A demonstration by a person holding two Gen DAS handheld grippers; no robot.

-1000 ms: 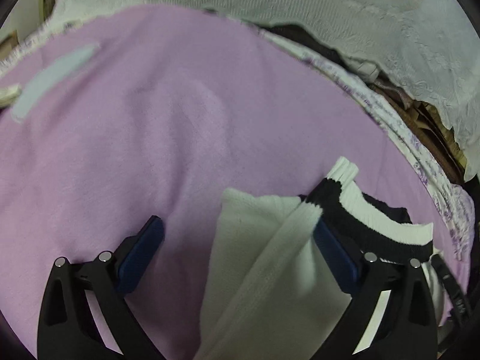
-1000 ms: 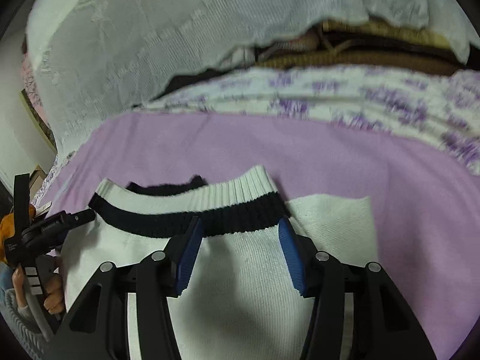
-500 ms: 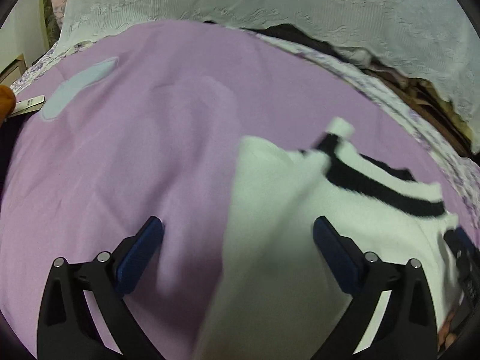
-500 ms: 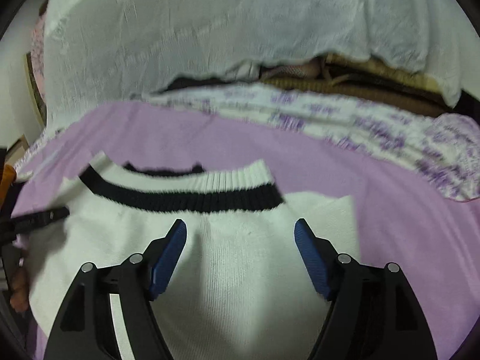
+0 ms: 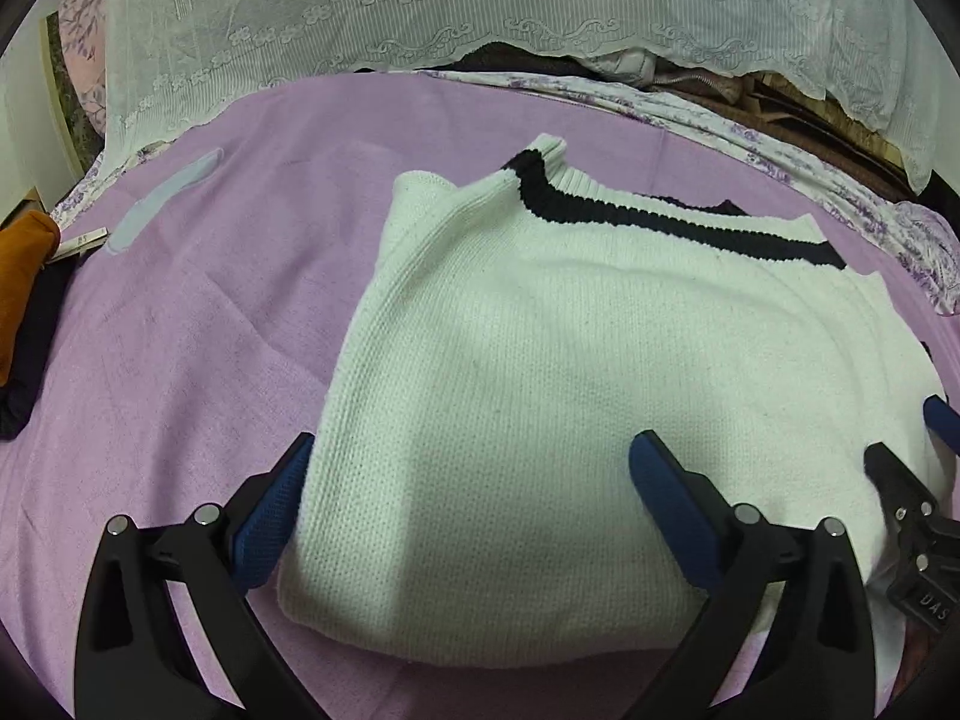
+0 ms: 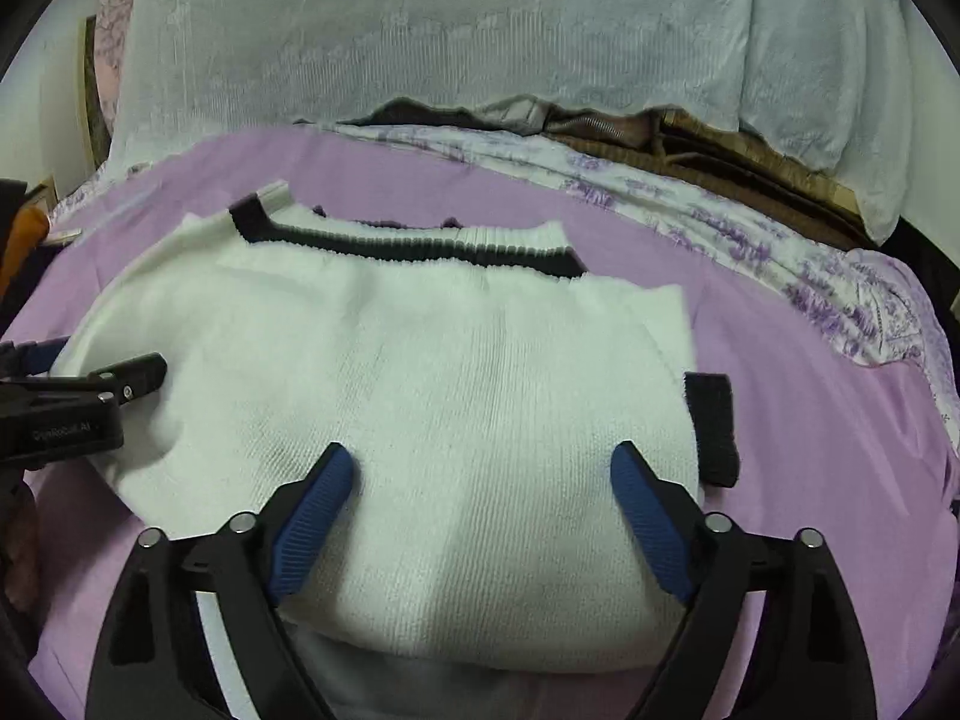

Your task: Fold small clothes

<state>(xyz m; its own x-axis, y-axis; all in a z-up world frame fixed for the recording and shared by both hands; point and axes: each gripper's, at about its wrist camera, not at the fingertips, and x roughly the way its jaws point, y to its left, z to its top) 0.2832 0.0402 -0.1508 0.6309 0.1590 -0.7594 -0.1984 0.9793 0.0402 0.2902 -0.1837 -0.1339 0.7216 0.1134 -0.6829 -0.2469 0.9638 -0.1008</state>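
White knit sweater [image 5: 576, 396] lies folded on the purple blanket [image 5: 180, 360], black-striped collar [image 6: 414, 243] at 12 o'clock. Left gripper [image 5: 471, 498] low over its near hem, fingers spread wide, gripping nothing. Right gripper [image 6: 477, 498] likewise low, pointing toward 12 o'clock, fingers apart, nothing between them.

Purple blanket [image 5: 180, 312], white lace cover [image 5: 420, 6], floral sheet [image 6: 780, 240]
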